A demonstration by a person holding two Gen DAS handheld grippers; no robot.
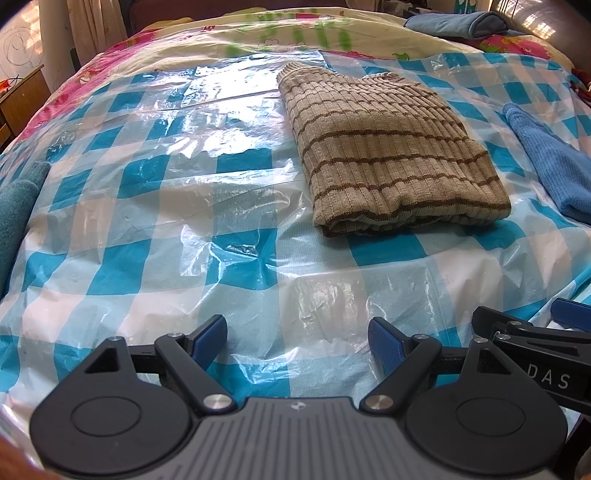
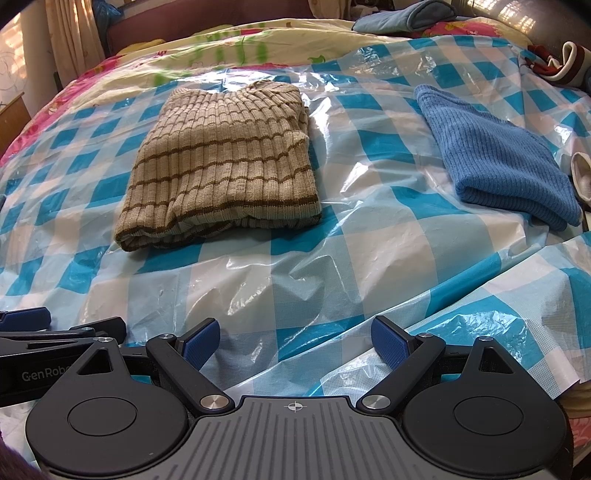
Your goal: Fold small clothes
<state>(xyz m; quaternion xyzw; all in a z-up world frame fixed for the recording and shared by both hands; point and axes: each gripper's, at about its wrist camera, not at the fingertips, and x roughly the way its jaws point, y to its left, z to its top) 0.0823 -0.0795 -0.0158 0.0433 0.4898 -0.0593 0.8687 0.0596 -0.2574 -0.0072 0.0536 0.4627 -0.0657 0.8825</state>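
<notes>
Left wrist view: folded striped sweater (image 1: 388, 155) is seen lying flat on the checked plastic sheet (image 1: 155, 206) that covers the bed, up and to the right of centre. Wide bare stretch of sheet is left to the sweater's left and between it and the left gripper (image 1: 297, 341). Sheet is crinkled, w/ glare patches near the far edge. Floral bedding (image 1: 258, 33) is seen beyond the sheet's far edge.

Left gripper is held low at the near side, tilted down toward the sheet, jaws spread wide, nothing between the blue pads (image 1: 212, 338). Right gripper (image 2: 295, 339) is posed the same way in the right wrist view: jaws wide apart, nothing gripped, pads over bare sheet. Grippers are set side by side, close, each one's finger showing at the edge of the other's view.

Folded blue knit (image 2: 506, 155) is laid to the right of the sweater, well apart from it, near the sheet's right edge. Teal cloth (image 1: 18, 206) is seen at the far left edge. Grey-blue bundle (image 1: 461, 24) is at the bed's far right corner. Red-and-white item (image 2: 557, 62) is partly seen past the blue knit; can't tell what it is. Path from grippers to sweater is not blocked by anything.
</notes>
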